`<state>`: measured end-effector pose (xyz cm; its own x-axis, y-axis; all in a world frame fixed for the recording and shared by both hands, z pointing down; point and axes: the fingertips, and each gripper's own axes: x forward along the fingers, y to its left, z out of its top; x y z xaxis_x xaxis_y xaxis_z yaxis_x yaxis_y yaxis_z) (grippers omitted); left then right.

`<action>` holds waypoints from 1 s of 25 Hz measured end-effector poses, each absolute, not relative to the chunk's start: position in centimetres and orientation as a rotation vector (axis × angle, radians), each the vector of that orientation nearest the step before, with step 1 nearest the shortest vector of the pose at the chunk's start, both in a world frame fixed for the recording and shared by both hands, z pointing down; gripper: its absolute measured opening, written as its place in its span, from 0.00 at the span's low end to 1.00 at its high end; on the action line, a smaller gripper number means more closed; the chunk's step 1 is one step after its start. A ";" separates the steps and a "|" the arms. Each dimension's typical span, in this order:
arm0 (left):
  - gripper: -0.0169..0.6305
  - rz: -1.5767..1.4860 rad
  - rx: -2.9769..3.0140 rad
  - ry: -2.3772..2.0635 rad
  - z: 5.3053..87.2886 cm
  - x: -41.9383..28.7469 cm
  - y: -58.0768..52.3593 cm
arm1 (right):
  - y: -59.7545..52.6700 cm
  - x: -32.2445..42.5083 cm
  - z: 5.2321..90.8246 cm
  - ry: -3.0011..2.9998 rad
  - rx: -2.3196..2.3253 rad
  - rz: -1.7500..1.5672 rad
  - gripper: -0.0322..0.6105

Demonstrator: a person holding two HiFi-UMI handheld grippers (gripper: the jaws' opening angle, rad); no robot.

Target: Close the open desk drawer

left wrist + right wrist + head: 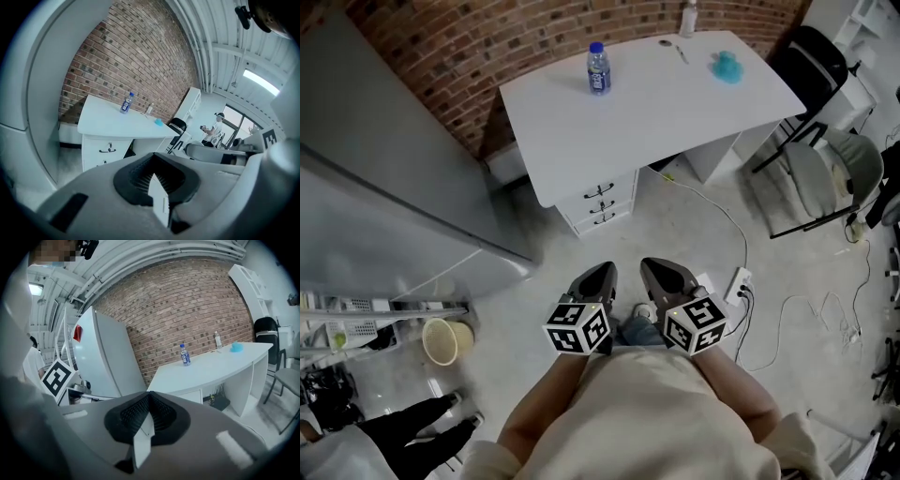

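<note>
A white table with a curved front edge stands against a red brick wall. Under its left end sits the white drawer unit with black handles, also seen in the left gripper view. From above, its three fronts look level with one another. I cannot tell whether any of them stands slightly out.

On the table, a clear plastic water bottle with a blue cap and label stands upright near the rear edge, toward the left end. A small turquoise object lies near the right rear corner. A slim white bottle stands at the rear edge between them.

The left claw and the right claw are held side by side over the grey floor, well apart from the table and pointing toward it. In the left gripper view the left claw has its jaws pressed together with nothing between them. The right claw is likewise closed tight and empty.

A tall pale grey cabinet stands off the table's left end. A woven wastebasket sits on the floor by it. A black chair and a grey chair stand beyond the right end. A white power strip lies on the floor near the right claw.
</note>
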<state>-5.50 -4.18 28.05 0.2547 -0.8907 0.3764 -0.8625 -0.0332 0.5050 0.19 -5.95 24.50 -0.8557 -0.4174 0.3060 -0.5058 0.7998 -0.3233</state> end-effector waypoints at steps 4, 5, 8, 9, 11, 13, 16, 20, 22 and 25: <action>0.02 -0.056 1.885 -1.598 27.6 -5.5 -3.5 | -4.9 -0.2 24.0 -2.785 0.683 0.550 0.05; 0.02 -0.056 1.887 -1.598 27.6 -5.4 -3.5 | -4.8 -0.3 23.9 -2.788 0.673 0.537 0.05; 0.02 -0.059 1.895 -1.598 27.4 -5.2 -3.5 | -4.6 -0.3 23.5 -2.801 0.658 0.498 0.05; 0.02 -0.059 1.899 -1.598 27.3 -5.0 -3.6 | -4.6 -0.3 23.4 -2.807 0.661 0.499 0.05; 0.02 -0.059 1.904 -1.597 27.2 -4.9 -3.8 | -4.7 -0.1 23.2 -2.814 0.668 0.509 0.05; 0.02 -0.062 1.905 -1.593 27.2 -5.0 -3.9 | -4.8 -0.1 23.2 -2.815 0.673 0.516 0.05; 0.02 -0.059 1.908 -1.584 27.4 -4.9 -4.0 | -5.1 0.0 23.3 -2.817 0.683 0.524 0.05; 0.02 -0.047 1.920 -1.581 27.3 -4.5 -4.2 | -5.2 0.2 23.3 -2.822 0.691 0.525 0.05; 0.02 -0.046 1.924 -1.579 27.4 -4.4 -4.3 | -5.3 0.2 23.4 -2.822 0.692 0.524 0.05; 0.02 -0.046 1.930 -1.574 27.2 -4.2 -4.5 | -5.4 0.4 23.5 -2.817 0.699 0.525 0.05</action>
<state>-4.21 -4.51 27.23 0.2827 -0.8903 0.3571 -0.8677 -0.0787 0.4907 0.44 -5.43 23.51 -0.8703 -0.4143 0.2662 -0.4824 0.8259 -0.2919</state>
